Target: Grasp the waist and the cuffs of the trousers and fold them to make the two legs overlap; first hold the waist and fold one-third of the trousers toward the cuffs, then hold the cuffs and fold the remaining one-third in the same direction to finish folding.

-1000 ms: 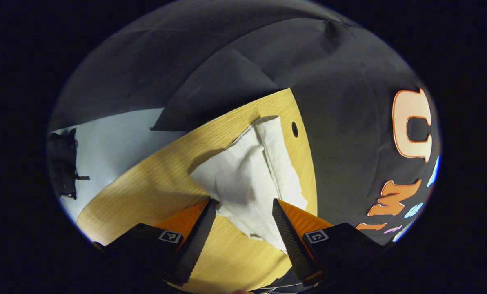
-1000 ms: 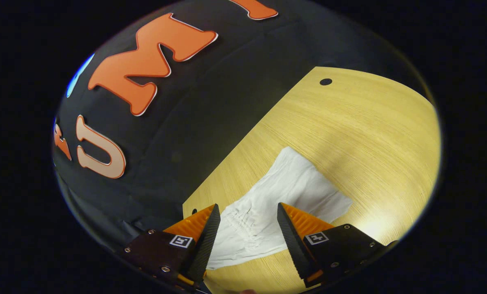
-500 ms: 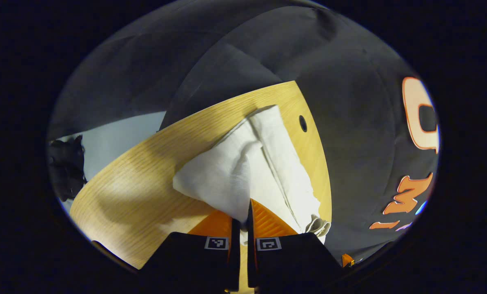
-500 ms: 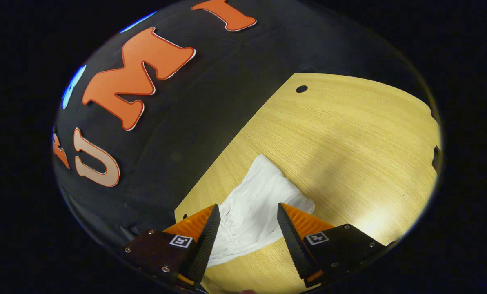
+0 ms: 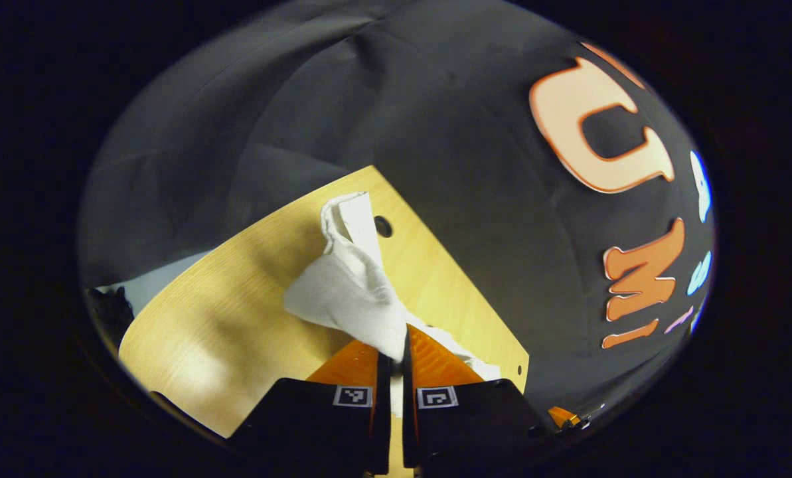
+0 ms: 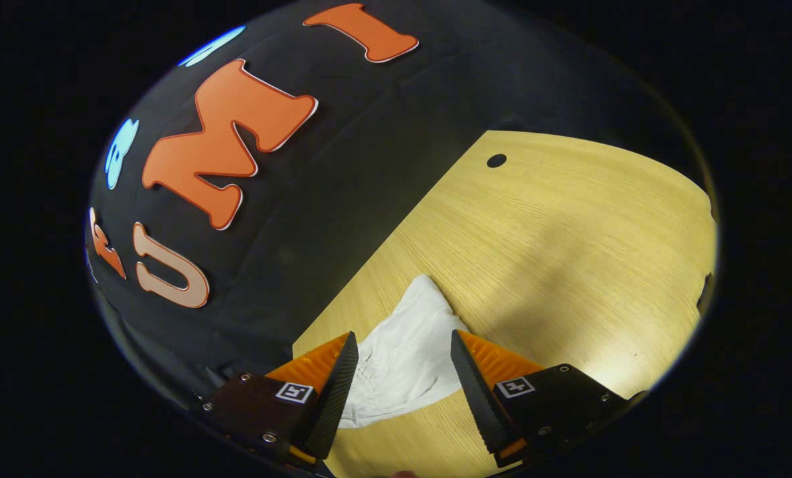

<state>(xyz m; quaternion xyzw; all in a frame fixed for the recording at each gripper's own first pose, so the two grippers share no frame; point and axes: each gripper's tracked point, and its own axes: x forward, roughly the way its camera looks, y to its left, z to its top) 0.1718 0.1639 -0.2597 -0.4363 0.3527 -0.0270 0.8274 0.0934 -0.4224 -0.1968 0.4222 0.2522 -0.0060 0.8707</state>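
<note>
Wood-grain table (image 5: 236, 312) crosses the lower left of the left gripper view and the right half of the right gripper view; it gives the fold a flat bed; white trousers (image 5: 349, 292) rise from it at centre, pulled into a ridge because the left gripper (image 5: 391, 358) is clamped on the cloth; right gripper (image 6: 401, 362), fingers apart at bottom centre, straddles the trousers' gathered end (image 6: 402, 358), probably the waist, ready to pinch.

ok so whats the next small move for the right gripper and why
Probably shut the right gripper on the trousers: its jaws stand open with the white cloth between them on the table, while the left gripper is shut on the trousers, a lifted corner. Both ends need holding to fold.
</note>
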